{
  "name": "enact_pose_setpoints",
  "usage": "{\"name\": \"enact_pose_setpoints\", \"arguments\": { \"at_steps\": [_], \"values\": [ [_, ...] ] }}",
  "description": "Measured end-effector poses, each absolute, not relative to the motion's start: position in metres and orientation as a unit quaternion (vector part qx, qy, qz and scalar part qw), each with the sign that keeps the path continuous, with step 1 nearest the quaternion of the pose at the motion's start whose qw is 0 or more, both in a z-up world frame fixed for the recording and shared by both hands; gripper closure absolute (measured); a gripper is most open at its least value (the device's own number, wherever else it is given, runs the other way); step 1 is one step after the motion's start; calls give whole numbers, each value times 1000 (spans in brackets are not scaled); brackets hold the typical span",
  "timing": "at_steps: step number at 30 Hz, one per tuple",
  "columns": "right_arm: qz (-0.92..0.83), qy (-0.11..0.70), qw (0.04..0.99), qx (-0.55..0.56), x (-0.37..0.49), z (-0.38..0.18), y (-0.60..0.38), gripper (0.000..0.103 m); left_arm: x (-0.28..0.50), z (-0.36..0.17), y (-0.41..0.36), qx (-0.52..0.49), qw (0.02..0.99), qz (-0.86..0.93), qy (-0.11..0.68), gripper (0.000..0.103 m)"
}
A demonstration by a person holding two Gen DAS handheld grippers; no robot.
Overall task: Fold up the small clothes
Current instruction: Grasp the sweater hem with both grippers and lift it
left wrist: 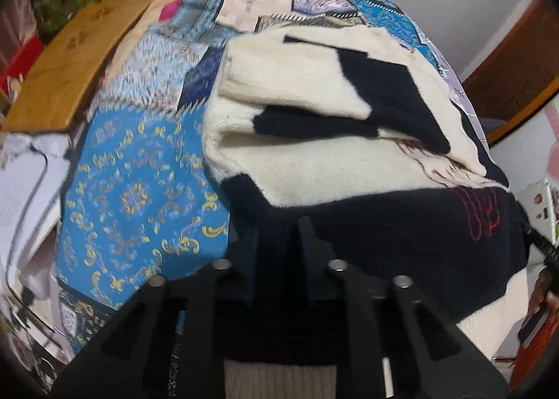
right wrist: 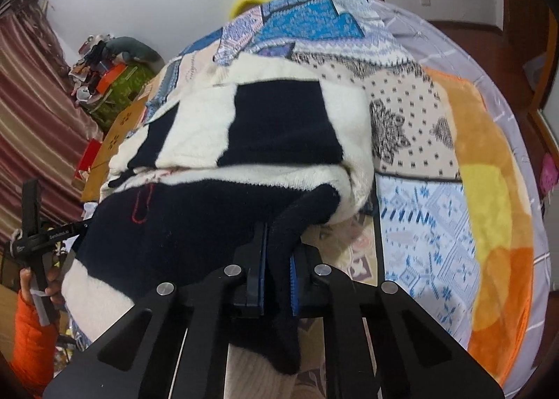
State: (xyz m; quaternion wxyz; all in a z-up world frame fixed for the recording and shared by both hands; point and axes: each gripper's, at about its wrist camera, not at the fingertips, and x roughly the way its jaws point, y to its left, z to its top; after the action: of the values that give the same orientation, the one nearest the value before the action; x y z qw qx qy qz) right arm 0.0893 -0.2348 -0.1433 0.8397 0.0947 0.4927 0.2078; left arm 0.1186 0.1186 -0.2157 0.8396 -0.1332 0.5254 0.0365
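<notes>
Sweater [right wrist: 244,140]: cream-and-navy, lay folded on the patchwork bed cover [right wrist: 426,220], long axis running left-right mid-frame.
Right tongs [right wrist: 277,259]: clamped tight on its navy hem.
Left tongs [left wrist: 276,252]: closed on the navy edge.

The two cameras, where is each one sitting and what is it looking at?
Left wrist: sits on the left gripper, looking down along its black fingers at the sweater on the quilt.
Right wrist: sits on the right gripper, shut on the sweater's dark edge; a hand and orange sleeve show at left.
Both share the sweater, quilt and wooden board.
</notes>
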Motion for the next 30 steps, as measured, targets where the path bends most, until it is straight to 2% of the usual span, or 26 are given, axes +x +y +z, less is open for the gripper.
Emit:
{"name": "enact_pose_setpoints", "arguments": {
  "at_steps": [4, 16, 24, 30],
  "values": [
    [207, 470, 853, 88, 94, -131, -234, 95, 119, -199, 117, -117, 859, 41, 498, 95],
    [187, 427, 881, 82, 127, -107, -238, 96, 144, -155, 144, -132, 892, 77, 426, 96],
    [158, 446, 877, 80, 148, -129, -244, 96, 165, -184, 166, -148, 874, 112, 449, 96],
    [151, 467, 869, 62, 151, -146, -242, 95, 172, -207, 159, -116, 866, 121, 472, 94]
  ]
}}
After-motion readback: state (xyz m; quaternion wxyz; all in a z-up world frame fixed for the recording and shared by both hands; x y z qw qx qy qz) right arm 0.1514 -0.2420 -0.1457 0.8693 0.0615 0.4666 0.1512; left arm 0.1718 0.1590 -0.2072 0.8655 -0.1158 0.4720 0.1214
